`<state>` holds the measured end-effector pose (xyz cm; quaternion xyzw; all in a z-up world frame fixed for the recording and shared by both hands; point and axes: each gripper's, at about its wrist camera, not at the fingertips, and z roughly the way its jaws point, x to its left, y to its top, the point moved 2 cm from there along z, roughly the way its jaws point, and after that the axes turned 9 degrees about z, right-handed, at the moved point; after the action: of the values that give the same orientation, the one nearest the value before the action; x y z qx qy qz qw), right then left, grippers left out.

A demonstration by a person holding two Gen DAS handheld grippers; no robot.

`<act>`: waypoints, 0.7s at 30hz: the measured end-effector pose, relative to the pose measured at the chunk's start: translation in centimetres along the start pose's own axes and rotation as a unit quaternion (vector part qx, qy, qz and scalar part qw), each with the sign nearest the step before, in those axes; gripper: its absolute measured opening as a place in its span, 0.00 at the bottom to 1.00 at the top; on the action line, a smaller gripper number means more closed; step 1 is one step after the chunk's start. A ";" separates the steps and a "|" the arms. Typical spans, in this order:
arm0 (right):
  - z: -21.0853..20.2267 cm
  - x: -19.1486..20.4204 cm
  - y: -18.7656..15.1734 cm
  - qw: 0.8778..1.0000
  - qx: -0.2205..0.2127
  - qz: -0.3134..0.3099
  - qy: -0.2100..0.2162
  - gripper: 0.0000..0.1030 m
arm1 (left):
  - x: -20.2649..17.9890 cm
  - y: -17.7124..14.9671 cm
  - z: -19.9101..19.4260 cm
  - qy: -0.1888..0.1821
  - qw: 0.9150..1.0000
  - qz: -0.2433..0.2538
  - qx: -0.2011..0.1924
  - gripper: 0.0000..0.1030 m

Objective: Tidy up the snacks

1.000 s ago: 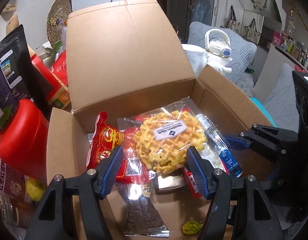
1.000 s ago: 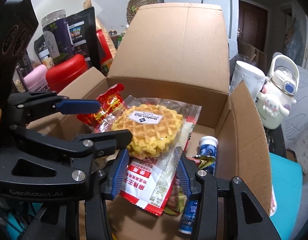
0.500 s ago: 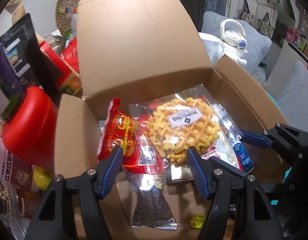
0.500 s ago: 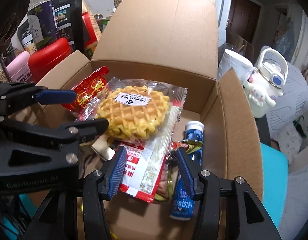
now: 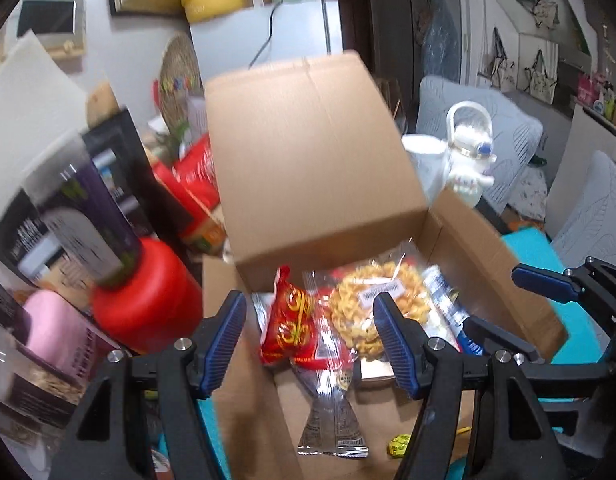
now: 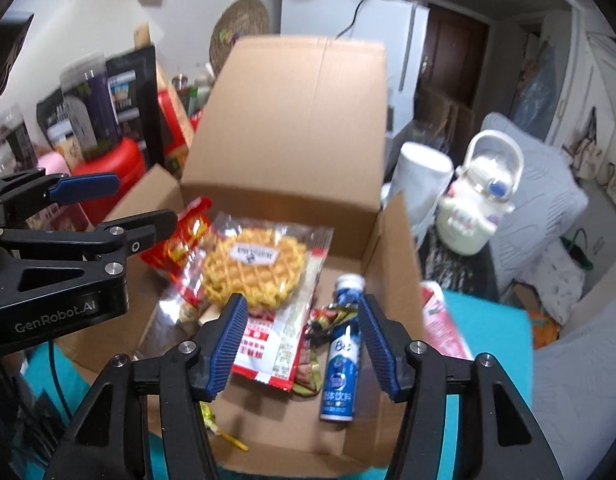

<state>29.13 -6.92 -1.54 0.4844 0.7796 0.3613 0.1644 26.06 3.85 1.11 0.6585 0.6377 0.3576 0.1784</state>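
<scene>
An open cardboard box (image 5: pixel 320 168) (image 6: pixel 292 128) holds the snacks. A wrapped waffle (image 5: pixel 368 304) (image 6: pixel 254 270) lies on top, with a red snack bag (image 5: pixel 290 320) (image 6: pixel 180 240) at its left, a red-and-white packet (image 6: pixel 268 344) under it, a blue drink bottle (image 6: pixel 342 352) at the right and a clear foil packet (image 5: pixel 332 416) in front. My left gripper (image 5: pixel 308 336) is open and empty above the box's near left edge. My right gripper (image 6: pixel 302 336) is open and empty above the box's near side.
A red jar (image 5: pixel 148 292), a purple-labelled canister (image 5: pixel 88 232), dark pouches and a pink container (image 5: pixel 52 332) crowd the left. A white cup (image 6: pixel 422 176) and a white kettle-shaped bottle (image 6: pixel 480 200) stand right of the box. A teal surface (image 6: pixel 496 344) lies under it.
Both grippers have pulled back and up from the box, so the snacks look smaller and farther. Both stay open and empty. The snacks have not moved.
</scene>
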 end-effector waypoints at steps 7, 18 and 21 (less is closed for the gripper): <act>-4.5 -0.7 1.2 0.998 -0.053 0.021 -0.016 0.56 | 0.9 0.9 -3.9 0.020 0.999 -0.003 -0.042 0.64; -11.7 -0.4 0.4 0.990 -0.130 0.031 -0.035 0.68 | 1.2 0.4 -9.7 -0.009 0.995 -0.019 -0.095 0.64; -13.2 0.1 -0.1 0.988 -0.144 0.029 -0.042 0.77 | 1.1 0.0 -11.3 -0.010 0.994 -0.018 -0.109 0.64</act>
<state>20.99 -12.18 7.39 0.4926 0.6976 0.4536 0.2550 18.10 2.40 8.99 0.6272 0.6047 0.4150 0.2622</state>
